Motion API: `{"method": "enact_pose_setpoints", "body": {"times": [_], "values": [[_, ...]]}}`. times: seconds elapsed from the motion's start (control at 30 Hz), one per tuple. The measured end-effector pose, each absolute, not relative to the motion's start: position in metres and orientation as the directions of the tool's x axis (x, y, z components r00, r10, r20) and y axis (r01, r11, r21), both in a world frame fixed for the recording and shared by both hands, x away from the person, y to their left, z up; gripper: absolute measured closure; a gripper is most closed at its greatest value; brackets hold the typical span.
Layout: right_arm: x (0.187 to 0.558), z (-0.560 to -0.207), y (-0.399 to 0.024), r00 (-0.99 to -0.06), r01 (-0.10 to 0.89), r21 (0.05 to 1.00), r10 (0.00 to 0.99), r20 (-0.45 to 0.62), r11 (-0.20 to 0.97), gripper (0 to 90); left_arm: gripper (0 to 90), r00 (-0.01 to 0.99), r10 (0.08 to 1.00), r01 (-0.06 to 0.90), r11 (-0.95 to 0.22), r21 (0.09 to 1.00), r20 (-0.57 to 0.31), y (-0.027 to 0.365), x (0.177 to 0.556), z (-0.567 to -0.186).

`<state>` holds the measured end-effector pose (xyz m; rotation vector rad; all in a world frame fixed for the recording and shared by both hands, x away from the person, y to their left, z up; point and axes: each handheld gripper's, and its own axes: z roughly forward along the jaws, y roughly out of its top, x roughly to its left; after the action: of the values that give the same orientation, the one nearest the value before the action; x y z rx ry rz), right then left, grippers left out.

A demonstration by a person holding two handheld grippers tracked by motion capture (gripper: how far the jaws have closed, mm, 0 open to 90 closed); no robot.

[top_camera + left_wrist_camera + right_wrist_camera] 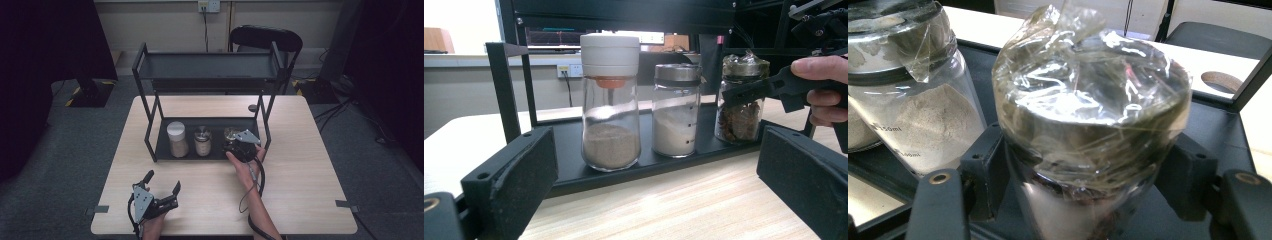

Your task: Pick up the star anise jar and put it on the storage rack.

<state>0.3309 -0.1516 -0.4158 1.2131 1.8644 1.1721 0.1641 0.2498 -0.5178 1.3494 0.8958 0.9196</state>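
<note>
A black two-level rack (150, 102) stands mid-table, with three jars on its lower tray (162, 150). The right jar (230, 133) holds dark brown pieces under a plastic-wrapped top (1088, 100). My right gripper (234, 142) is shut on this jar, and its pads (985, 170) press on both sides below the lid; from the left gripper view that gripper (769, 90) clamps the jar (738, 117). The middle jar (202, 141) (675, 117) (908, 115) has a metal lid and pale powder. The left jar (177, 139) (610, 110) has a white cap. My left gripper (163, 181) (656, 167) rests open near the table's front left.
The rack's upper shelf (210, 70) overhangs the jars. A small dark disc (252, 108) (1220, 80) lies on the table behind the rack's right post. A black chair (265, 37) stands beyond the table. Bare tabletop (305, 180) spreads in front of and beside the rack.
</note>
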Motion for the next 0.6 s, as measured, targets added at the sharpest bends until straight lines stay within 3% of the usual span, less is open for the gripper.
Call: {"method": "enact_pose_setpoints", "body": {"times": [0.6], "values": [[0.3310,-0.4152,-0.1511,-0.384,0.378,0.908,0.923,-0.021,0.178,30.4,2.2,0.387,0.922,-0.024,0.010,1.000,0.000,0.2496,0.1641,-0.5177]]}}
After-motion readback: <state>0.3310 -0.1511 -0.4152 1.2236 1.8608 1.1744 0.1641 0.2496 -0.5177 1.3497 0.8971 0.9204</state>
